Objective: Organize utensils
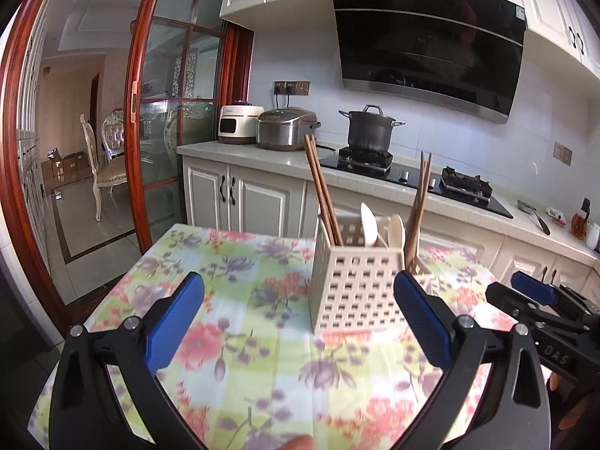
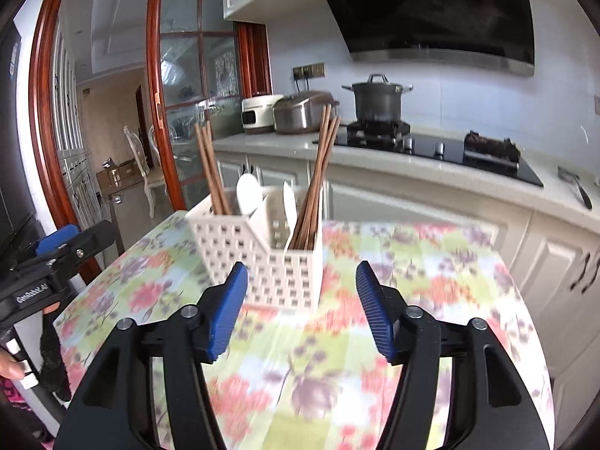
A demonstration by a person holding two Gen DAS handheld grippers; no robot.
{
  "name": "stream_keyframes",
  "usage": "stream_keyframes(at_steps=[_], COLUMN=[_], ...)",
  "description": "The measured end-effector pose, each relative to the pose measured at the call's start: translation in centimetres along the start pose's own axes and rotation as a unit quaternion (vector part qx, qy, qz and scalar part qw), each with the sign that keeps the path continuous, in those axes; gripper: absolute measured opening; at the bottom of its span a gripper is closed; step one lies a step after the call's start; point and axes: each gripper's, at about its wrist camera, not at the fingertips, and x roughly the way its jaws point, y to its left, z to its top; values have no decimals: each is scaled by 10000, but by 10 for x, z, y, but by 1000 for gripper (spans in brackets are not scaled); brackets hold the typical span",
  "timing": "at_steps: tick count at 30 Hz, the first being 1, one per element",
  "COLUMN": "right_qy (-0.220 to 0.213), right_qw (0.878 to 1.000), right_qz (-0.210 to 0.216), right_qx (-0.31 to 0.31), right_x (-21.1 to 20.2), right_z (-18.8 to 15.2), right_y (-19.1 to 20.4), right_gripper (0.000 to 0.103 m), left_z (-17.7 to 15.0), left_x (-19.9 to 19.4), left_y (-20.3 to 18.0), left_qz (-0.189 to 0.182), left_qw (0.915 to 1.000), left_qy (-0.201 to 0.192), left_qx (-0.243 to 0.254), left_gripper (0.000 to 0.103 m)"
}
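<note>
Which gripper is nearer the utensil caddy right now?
Roughly equal, perhaps left. The left gripper has the utensil caddy by its right finger; the right gripper faces its corner. Both open, empty.

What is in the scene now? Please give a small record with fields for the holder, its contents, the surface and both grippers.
holder: white perforated utensil holder, upright on the table
contents: brown chopsticks in two bundles, white spoons between them
surface: floral tablecloth
left gripper: open, nothing between its jaws
right gripper: open, nothing between its jaws
</note>
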Motion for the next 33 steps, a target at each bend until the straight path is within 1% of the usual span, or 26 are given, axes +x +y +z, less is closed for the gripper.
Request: stream_keyframes(at_steps=[1,3,6,9,14,18,23,27,33], right_qy=[4,21,100,106,24,-74,-107,-102,-107], right_qw=[10000,9998,9998,9996,9996,9995,9994,9995,9994], right_qz=[61,152,183,191,146,124,108,93,114], right_qx=[64,123,-1,-186,-245,-265,-319,-299,-319], right_x=[-6,-14,-22,-31,-42,-49,-52,-51,-51], right_z=[-4,-9,-12,-14,-11,-7,-6,-7,-6], right_y=[0,1,4,8,8,7,9,8,9], right_gripper=[64,67,70,74,75,76,77,78,80], left_z=[-4,-8,-12,-14,-14,-13,-12,-13,-13], left_x=[-5,-11,-18,-21,-26,-31,-35,-35,-33], left_y=[0,-3,-10,-15,-22,-26,-26,-28,-27], left_qz=[-26,-63,-128,-247,-417,-447,-525,-486,-504], left_qw=[10000,9999,9992,9984,9973,9968,9968,9965,9966], left_qy=[-16,-14,-87,-82,-37,-27,106,138,197], left_qx=[-5,114,370,502,606,663,594,661,614], left_gripper=[98,98,98,98,98,98,98,98,98])
